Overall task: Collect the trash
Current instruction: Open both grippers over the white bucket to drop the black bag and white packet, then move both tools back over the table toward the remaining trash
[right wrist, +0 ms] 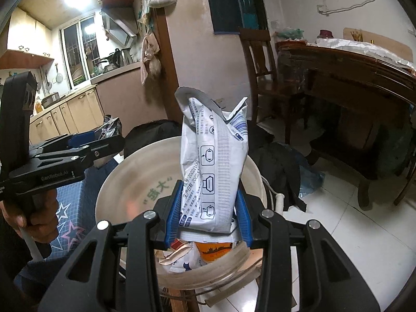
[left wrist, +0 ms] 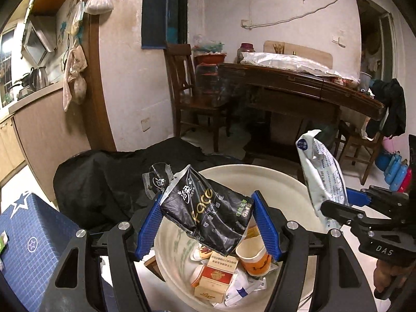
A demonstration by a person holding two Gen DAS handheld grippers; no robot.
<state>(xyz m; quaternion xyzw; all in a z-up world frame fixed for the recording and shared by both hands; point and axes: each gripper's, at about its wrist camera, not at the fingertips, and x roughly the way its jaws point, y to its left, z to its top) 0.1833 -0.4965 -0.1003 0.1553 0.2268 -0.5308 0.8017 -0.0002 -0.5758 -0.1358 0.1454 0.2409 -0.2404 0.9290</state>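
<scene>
Left wrist view: left gripper is clamping a black wrapper, right gripper pinching a white packet, both hovering over the part-filled bucket; dropping remains.

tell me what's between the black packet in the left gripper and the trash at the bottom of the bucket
Nothing but air: in the left wrist view the black packet hangs over the bucket, above the paper cup and red box.

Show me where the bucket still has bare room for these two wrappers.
Free: the far inner wall of the white bucket, beyond the black wrapper, and the wall with green lettering. Crowded: the near bottom, piled with the paper cup, cigarette boxes and white packets.
</scene>
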